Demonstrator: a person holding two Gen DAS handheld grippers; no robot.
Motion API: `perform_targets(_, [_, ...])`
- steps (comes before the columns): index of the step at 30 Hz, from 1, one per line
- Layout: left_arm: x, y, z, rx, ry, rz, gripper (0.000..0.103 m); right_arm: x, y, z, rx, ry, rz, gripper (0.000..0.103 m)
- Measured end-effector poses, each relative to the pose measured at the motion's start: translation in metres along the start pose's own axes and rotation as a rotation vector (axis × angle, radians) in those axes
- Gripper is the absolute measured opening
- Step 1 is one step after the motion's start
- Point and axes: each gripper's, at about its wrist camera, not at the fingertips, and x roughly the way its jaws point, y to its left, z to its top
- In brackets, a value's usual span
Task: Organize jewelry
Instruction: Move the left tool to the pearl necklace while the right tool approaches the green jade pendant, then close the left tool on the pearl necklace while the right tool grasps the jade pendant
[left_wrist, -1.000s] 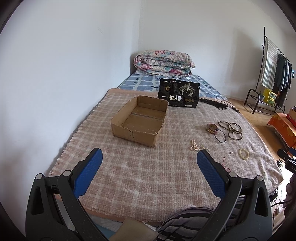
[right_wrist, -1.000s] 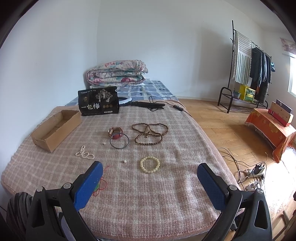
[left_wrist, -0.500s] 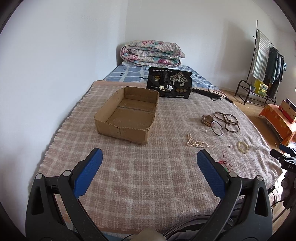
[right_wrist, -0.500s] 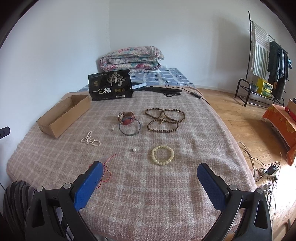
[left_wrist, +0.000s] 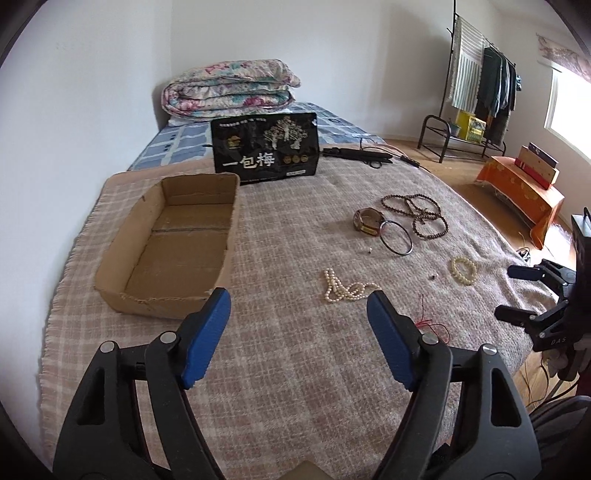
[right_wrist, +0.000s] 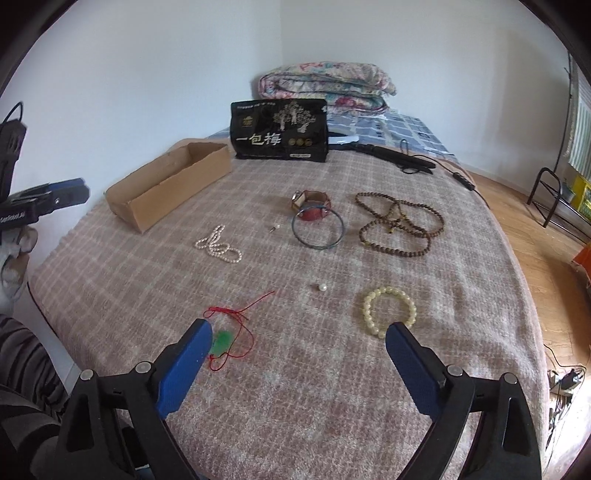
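Jewelry lies spread on a plaid blanket (right_wrist: 332, 369): a pearl strand (right_wrist: 218, 247), a dark bangle (right_wrist: 317, 230), a watch (right_wrist: 312, 203), brown bead strings (right_wrist: 399, 225), a cream bead bracelet (right_wrist: 388, 310), a loose pearl (right_wrist: 322, 287) and a green pendant on red cord (right_wrist: 225, 332). An open cardboard box (left_wrist: 173, 247) sits at the left. My left gripper (left_wrist: 297, 306) hovers just short of the pearl strand (left_wrist: 347, 290), its jaws closing with nothing between them. My right gripper (right_wrist: 299, 334) hangs between pendant and cream bracelet, jaws closing, empty.
A black printed bag (left_wrist: 266, 147) stands behind the box, with a folded quilt (left_wrist: 229, 88) farther back. A black corded device (right_wrist: 391, 155) lies at the blanket's far right. A clothes rack (left_wrist: 476, 85) and an orange-covered stand (left_wrist: 517, 188) are on the wood floor.
Both grippers came forward and tilted down toward the blanket, so the jewelry looks larger and nearer. The blue pads of both stand closer together than before.
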Motion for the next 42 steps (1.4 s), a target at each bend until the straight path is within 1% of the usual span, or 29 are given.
perform_targets(2, [0.015,-0.009,0.004,0.023,0.019,-0.035,0.079,0.012,0.006,-0.001,-0.016,0.024,0.033,0.088])
perform_targets(5, [0.035,-0.022,0.006,0.052,0.053,-0.097,0.078,0.03,0.013,-0.004,-0.005,0.064,0.095,0.083])
perform_targets(7, [0.052,-0.027,0.008,0.046,0.083,-0.117,0.071,0.041,0.016,-0.007,0.02,0.094,0.136,0.075])
perform_targets(8, [0.062,-0.029,0.009,0.041,0.101,-0.122,0.066,0.047,0.017,-0.009,0.035,0.109,0.153,0.074])
perform_targets(9, [0.072,-0.031,0.009,0.036,0.116,-0.126,0.065,0.052,0.018,-0.011,0.049,0.123,0.163,0.071])
perform_targets(14, [0.114,-0.035,0.006,0.026,0.184,-0.134,0.064,0.072,0.026,-0.022,0.077,0.166,0.161,0.062])
perform_targets(16, [0.127,-0.038,0.003,0.031,0.202,-0.128,0.062,0.074,0.028,-0.023,0.084,0.167,0.154,0.059])
perform_targets(17, [0.134,-0.039,0.002,0.031,0.212,-0.125,0.058,0.074,0.03,-0.024,0.084,0.166,0.15,0.059])
perform_targets(21, [0.155,-0.039,-0.002,0.022,0.241,-0.117,0.057,0.074,0.036,-0.021,0.074,0.161,0.149,0.052])
perform_targets(25, [0.168,-0.039,-0.005,0.011,0.255,-0.109,0.057,0.078,0.047,-0.018,0.034,0.163,0.129,0.049])
perform_targets(28, [0.172,-0.04,-0.004,0.008,0.24,-0.106,0.056,0.082,0.052,-0.017,0.014,0.168,0.12,0.046])
perform_targets(30, [0.174,-0.041,-0.003,0.008,0.237,-0.103,0.051,0.085,0.054,-0.018,0.01,0.173,0.116,0.043])
perform_targets(33, [0.176,-0.041,-0.003,0.006,0.234,-0.102,0.048,0.088,0.055,-0.018,0.008,0.178,0.115,0.039])
perform_targets(37, [0.177,-0.04,-0.003,0.004,0.229,-0.114,0.039,0.089,0.056,-0.017,-0.004,0.189,0.107,0.03])
perform_targets(42, [0.177,-0.039,-0.003,-0.003,0.227,-0.132,0.023,0.088,0.053,-0.019,0.003,0.198,0.091,0.017])
